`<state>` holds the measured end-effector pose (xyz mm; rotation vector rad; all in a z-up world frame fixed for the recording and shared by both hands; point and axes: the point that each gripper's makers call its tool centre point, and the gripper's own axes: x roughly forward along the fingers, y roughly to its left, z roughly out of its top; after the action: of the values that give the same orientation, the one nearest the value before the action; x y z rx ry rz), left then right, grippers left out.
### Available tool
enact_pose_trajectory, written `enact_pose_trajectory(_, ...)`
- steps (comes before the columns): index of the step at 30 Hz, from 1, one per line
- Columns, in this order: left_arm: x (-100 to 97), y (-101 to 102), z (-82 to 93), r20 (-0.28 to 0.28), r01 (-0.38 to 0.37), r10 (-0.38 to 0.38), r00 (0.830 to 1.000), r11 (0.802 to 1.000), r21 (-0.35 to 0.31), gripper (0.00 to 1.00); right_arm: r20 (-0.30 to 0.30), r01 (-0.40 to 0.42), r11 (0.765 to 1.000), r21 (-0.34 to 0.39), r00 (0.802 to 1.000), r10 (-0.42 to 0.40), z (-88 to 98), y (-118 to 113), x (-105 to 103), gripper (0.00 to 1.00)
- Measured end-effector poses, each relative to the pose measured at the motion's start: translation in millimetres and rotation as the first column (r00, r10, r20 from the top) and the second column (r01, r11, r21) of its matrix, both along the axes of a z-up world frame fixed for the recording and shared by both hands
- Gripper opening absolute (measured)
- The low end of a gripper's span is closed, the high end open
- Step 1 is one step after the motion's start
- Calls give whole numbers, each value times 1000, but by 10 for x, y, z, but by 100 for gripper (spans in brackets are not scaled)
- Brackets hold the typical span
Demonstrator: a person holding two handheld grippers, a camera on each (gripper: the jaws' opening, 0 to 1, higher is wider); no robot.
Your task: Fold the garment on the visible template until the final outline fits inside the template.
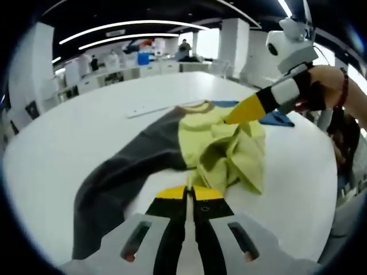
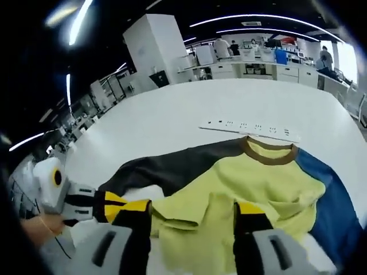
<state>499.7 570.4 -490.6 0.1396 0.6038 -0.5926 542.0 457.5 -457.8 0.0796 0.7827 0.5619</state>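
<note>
Directly ahead of the left gripper (image 1: 190,193), on a white table (image 1: 74,132), a long-sleeved garment (image 1: 221,143) is seen lying partly bunched. Its yellow-green body is crumpled just beyond the yellow jaw tips, and one dark grey sleeve (image 1: 114,177) is stretched out from the body toward the lower left of the left gripper view, passing beside the jaws. The left jaws are drawn together with only a thin seam between the tips; nothing is seen between them, and whether cloth is touched cannot be told. From the right of that view the right gripper (image 1: 243,113) is brought in, held by a person's hand (image 1: 324,86), its yellow tip laid over the far part of the yellow cloth.

In the right gripper view the garment (image 2: 241,189) is seen with its brown collar (image 2: 269,153) at the far end, away from the right gripper (image 2: 192,216), so that the long axis of the body runs straight away from the jaws. The grey sleeve (image 2: 172,166) is extended to the left and a blue sleeve (image 2: 330,200) to the right. The right jaws are spread wide, with yellow cloth lying between them and nothing clamped. A white power strip (image 2: 249,129) is seen on the table (image 2: 172,114) beyond the collar. The left gripper (image 2: 100,205) is seen at lower left.
</note>
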Motion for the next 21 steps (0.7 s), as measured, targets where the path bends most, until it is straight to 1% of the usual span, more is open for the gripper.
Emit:
enact_pose_trajectory(6,9,5,16,8,-3,3,1000,1000,-1,0,-4,34,999,-1,999,-34,30,-130,-172,59)
enact_pose_trajectory(7,9,4,19,9,-3,3,1000,1000,-1,0,-9,41,999,3,999,-41,35,-150,-243,59)
enact_pose_trajectory(10,19,9,15,11,-4,4,1000,1000,0,0,-23,75,997,27,997,-74,27,-164,-334,59)
enact_pose_trajectory(15,15,-8,34,17,-3,3,1000,1000,-4,0,-58,86,996,27,995,-85,-72,-171,-499,58)
enact_pose_trajectory(18,3,-20,47,19,0,0,1000,1000,-9,0,-68,110,994,28,992,-108,-115,-181,-602,57)
enact_pose_trajectory(20,-2,-14,41,19,4,-3,1000,1000,-7,0,-94,127,992,28,988,-123,-182,-196,-651,56)
enact_pose_trajectory(21,-4,-12,40,19,5,-4,1000,1000,-7,0,-96,131,991,34,987,-127,-177,-190,-715,55)
